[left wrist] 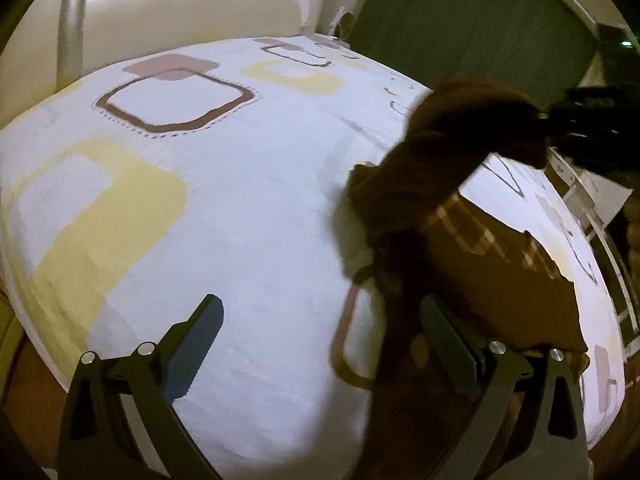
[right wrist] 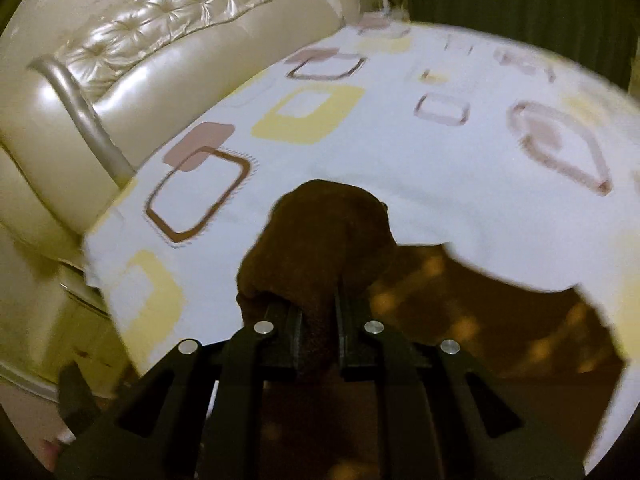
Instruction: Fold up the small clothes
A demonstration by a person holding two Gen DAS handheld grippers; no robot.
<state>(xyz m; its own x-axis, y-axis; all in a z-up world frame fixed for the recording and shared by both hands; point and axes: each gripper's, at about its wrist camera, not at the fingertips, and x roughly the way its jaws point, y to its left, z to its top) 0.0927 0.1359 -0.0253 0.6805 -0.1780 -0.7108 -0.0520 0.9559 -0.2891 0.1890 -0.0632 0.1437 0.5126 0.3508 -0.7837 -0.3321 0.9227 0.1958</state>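
Note:
A dark brown garment [left wrist: 492,264] with pale lettering lies on the right side of a bed's white sheet [left wrist: 248,208], which is printed with squares. My right gripper [left wrist: 546,120] comes in from the upper right, shut on a fold of the garment and holding it up off the sheet. In the right wrist view the bunched brown cloth [right wrist: 320,236] is pinched between that gripper's [right wrist: 319,316] two fingers, and the rest of the garment [right wrist: 492,320] spreads below to the right. My left gripper [left wrist: 322,308] hovers open over the sheet with nothing in it, its right finger beside a hanging strip of the garment.
A cream tufted leather headboard [right wrist: 160,60] runs along the far left edge of the bed. A dark green wall or curtain [left wrist: 460,20] stands behind. White slatted furniture [left wrist: 580,200] sits past the bed's right edge. The bed's near edge drops to a brown floor [left wrist: 28,384].

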